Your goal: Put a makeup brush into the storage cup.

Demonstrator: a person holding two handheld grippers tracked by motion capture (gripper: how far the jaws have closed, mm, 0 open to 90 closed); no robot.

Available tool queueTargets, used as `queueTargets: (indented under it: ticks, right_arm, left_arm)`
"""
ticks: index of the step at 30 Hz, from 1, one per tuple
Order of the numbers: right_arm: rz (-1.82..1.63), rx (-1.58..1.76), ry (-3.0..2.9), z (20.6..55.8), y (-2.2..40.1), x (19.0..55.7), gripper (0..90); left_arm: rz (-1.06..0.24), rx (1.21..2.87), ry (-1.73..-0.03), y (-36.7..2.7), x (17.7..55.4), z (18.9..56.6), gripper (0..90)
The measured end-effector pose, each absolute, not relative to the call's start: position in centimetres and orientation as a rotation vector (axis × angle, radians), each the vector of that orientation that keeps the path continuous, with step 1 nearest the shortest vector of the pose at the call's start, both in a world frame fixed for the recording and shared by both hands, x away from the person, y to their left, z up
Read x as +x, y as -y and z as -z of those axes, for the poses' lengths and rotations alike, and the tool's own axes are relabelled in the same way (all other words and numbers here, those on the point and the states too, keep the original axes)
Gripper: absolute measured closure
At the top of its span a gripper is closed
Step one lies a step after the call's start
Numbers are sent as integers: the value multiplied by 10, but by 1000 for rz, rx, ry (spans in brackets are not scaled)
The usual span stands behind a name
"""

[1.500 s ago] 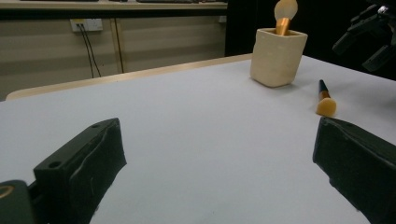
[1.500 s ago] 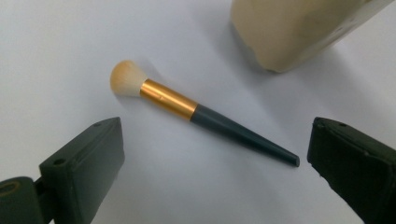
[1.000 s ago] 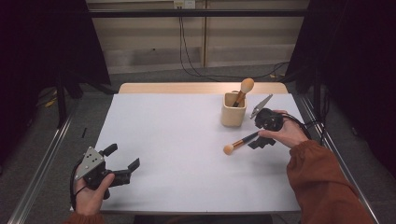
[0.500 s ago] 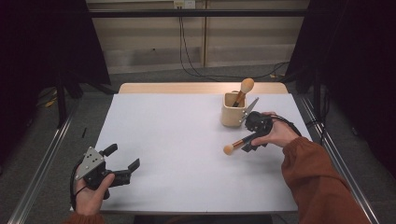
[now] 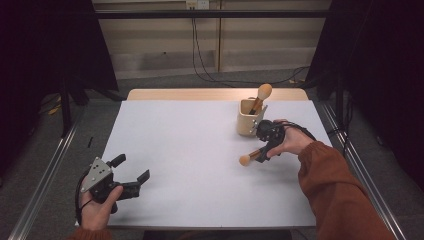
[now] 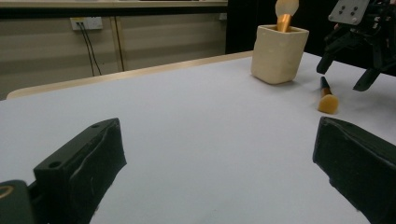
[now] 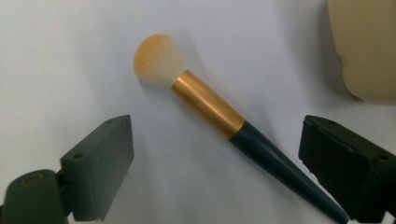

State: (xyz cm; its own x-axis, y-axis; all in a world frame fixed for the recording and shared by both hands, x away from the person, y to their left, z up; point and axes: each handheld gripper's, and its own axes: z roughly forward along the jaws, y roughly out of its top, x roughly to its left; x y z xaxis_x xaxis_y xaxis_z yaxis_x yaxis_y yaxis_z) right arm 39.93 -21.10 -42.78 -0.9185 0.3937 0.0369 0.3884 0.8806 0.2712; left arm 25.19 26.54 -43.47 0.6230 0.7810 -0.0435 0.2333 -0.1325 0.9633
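A makeup brush (image 5: pixel 248 158) with orange bristles, a gold ferrule and a dark handle lies flat on the white table (image 5: pixel 190 150), just in front of a beige cup (image 5: pixel 248 119). A second brush (image 5: pixel 262 95) stands in that cup. My right gripper (image 5: pixel 262 150) hovers open over the lying brush. In the right gripper view, my right gripper (image 7: pixel 217 135) has one jaw on each side of the brush (image 7: pixel 219 121), not touching it. My left gripper (image 5: pixel 132 168) is open at the table's near left, with nothing between its jaws.
The left gripper view looks across bare table to the cup (image 6: pixel 279 53), the lying brush (image 6: pixel 327 100) and the right gripper (image 6: pixel 343 74). The cup (image 7: pixel 364 46) stands close beside the right jaw. Cables and metal rails lie off the table's edges.
My right gripper has moved left and down, from beside the cup to over the lying brush. The left gripper and the brush have stayed put.
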Motion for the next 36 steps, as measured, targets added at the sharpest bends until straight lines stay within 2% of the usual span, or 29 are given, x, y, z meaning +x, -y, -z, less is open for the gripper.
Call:
queueTargets:
  ticks: [7, 13, 20, 31, 36]
  right_arm:
    - [-409, 602, -3033, 432, 206, 403, 141]
    - [-389, 543, -3059, 438, 201, 402, 203]
    - [-363, 507, -3087, 446, 196, 403, 287]
    - [-309, 434, -3103, 452, 193, 404, 485]
    - [-294, 409, -3104, 451, 192, 403, 548]
  left_arm:
    - [-584, 1678, -842, -266, 252, 435, 20]
    - [-585, 1682, -839, -266, 252, 435, 20]
    - [-581, 1677, -841, -266, 252, 435, 20]
    - [-577, 1681, -835, -266, 252, 434, 20]
    - [-577, 1686, -830, -265, 252, 434, 20]
